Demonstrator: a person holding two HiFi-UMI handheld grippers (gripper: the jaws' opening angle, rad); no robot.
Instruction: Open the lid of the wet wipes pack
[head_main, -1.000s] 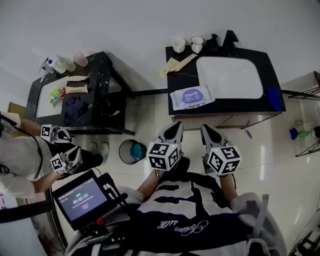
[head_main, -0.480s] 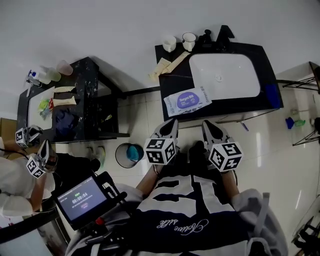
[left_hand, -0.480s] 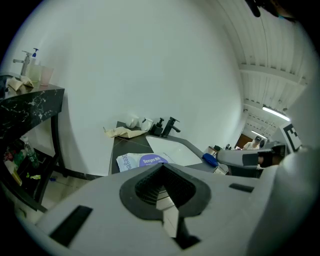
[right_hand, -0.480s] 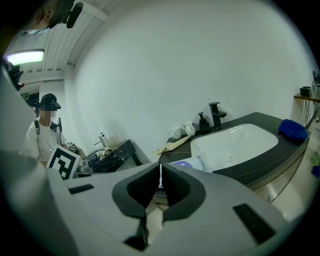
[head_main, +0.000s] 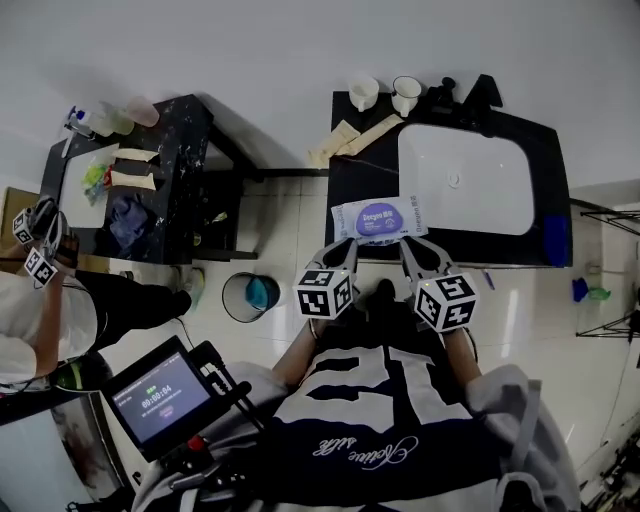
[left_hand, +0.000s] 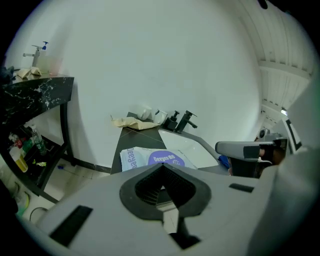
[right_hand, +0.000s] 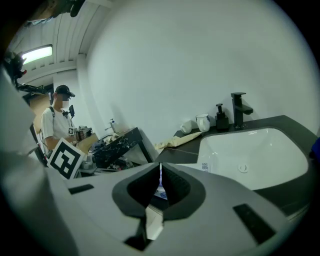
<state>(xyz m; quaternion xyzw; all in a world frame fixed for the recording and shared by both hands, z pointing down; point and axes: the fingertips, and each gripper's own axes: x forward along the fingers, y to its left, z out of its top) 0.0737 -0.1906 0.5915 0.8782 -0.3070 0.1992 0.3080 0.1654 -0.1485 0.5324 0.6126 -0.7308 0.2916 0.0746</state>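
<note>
The wet wipes pack (head_main: 379, 219), white with a purple oval label, lies flat on the black counter (head_main: 350, 180) just left of the sink, its lid down. In the left gripper view the wet wipes pack (left_hand: 152, 159) sits right beyond the jaws. My left gripper (head_main: 345, 248) is shut and empty, its tips at the counter's front edge near the pack's left end. Beside the pack's right end my right gripper (head_main: 410, 246) is also shut on nothing. Both grippers stay apart from the pack. In the right gripper view only a corner of the pack (right_hand: 205, 166) shows.
A white sink basin (head_main: 465, 180) fills the counter's right part, with a black faucet (head_main: 487, 92), two cups (head_main: 363, 92) and a beige cloth (head_main: 350, 135) behind. A cluttered black side table (head_main: 150, 190), a bin (head_main: 248, 297) and another person (head_main: 40, 300) stand left.
Both grippers have come forward to the counter's front edge, close to the pack. The other person at the left has shifted further back and left.
</note>
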